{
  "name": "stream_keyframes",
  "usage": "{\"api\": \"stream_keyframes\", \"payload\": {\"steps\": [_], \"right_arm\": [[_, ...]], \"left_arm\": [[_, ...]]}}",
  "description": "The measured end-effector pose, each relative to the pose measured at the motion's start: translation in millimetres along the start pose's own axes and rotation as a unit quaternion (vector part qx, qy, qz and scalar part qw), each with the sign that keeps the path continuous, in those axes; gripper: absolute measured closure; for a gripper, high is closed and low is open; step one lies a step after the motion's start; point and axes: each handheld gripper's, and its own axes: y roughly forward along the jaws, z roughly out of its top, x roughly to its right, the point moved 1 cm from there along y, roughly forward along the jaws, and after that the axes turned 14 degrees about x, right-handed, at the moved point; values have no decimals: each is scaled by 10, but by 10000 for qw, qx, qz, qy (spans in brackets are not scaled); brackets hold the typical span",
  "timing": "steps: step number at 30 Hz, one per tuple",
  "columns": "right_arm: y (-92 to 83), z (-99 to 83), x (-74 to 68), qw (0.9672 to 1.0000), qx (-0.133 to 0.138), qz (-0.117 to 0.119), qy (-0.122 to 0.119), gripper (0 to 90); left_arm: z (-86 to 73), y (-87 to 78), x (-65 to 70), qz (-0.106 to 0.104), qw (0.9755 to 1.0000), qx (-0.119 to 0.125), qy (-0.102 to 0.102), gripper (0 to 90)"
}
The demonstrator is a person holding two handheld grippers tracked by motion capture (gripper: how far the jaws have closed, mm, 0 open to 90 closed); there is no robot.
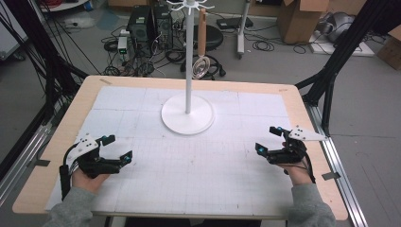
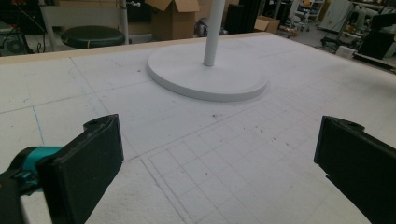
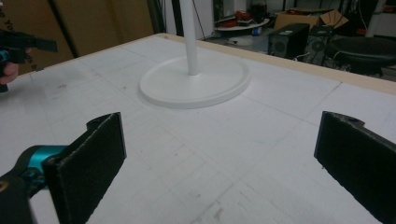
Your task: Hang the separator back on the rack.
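Observation:
A white rack stands at the middle back of the table on a round base (image 1: 187,115), its pole rising to a ring of hooks (image 1: 189,5). A utensil with a wooden handle and a metal bowl (image 1: 202,56) hangs from one hook. My left gripper (image 1: 118,147) rests low at the front left, open and holding nothing. My right gripper (image 1: 267,138) sits at the front right, also open and holding nothing. The left gripper view has its jaws wide apart (image 2: 219,163), facing the base (image 2: 208,74). The right gripper view shows the same (image 3: 219,163), with the base (image 3: 196,86) ahead.
A white gridded mat (image 1: 198,170) covers the wooden table (image 1: 302,113). Black frame posts (image 1: 331,80) stand beside both table sides. On the floor behind are a black stool (image 1: 213,35), computer cases (image 1: 142,23), cables and cardboard boxes (image 1: 298,19).

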Motion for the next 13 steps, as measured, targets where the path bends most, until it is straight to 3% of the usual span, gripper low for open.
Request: {"api": "stream_keyframes", "payload": {"steps": [8, 13], "right_arm": [[-185, -19, 96, 9993, 243, -251, 105, 13], [-158, -47, 97, 9996, 153, -225, 114, 12]], "left_arm": [[-6, 11, -7, 24, 10000, -5, 37, 18], [-10, 26, -17, 71, 10000, 50, 7, 18]]}}
